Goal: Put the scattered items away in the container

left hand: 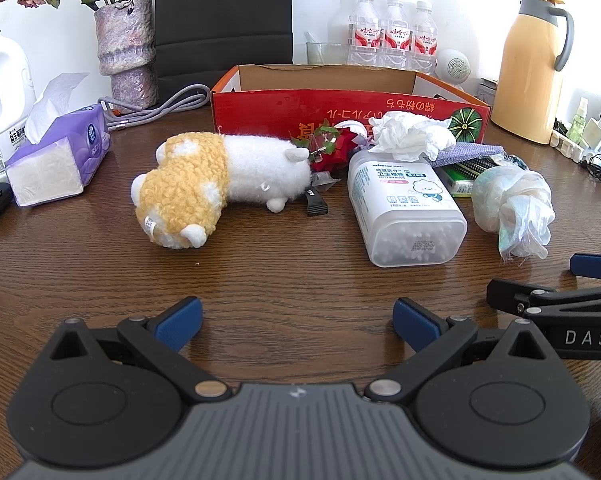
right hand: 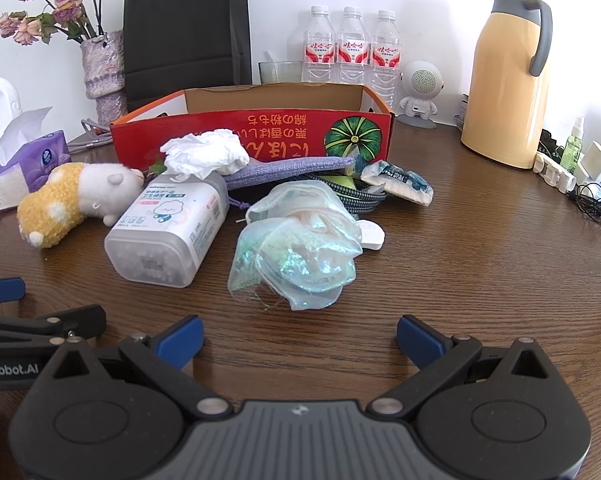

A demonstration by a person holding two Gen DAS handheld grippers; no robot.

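A red cardboard box [left hand: 340, 110] [right hand: 256, 132] stands open at the back of the brown table. In front of it lie a yellow-and-white plush toy [left hand: 204, 184] [right hand: 72, 200], a cotton-swab tub [left hand: 400, 208] [right hand: 168, 228] on its side with crumpled white tissue [left hand: 408, 136] [right hand: 204, 154] on it, an iridescent organza bundle [left hand: 512, 208] [right hand: 296, 248], a purple pouch [right hand: 284, 170], a braided cable [right hand: 356, 198], a wipes packet [right hand: 400, 186] and a red rose [left hand: 336, 146]. My left gripper [left hand: 296, 326] and right gripper [right hand: 300, 340] are both open and empty, short of the pile.
A purple tissue pack [left hand: 60, 156] and white jug [left hand: 0, 88] are at left. A vase of dried flowers [left hand: 126, 48], black bag [right hand: 184, 28], water bottles [right hand: 352, 46], small speaker [right hand: 420, 88], yellow thermos [right hand: 508, 76] and power strip [right hand: 556, 170] line the back and right.
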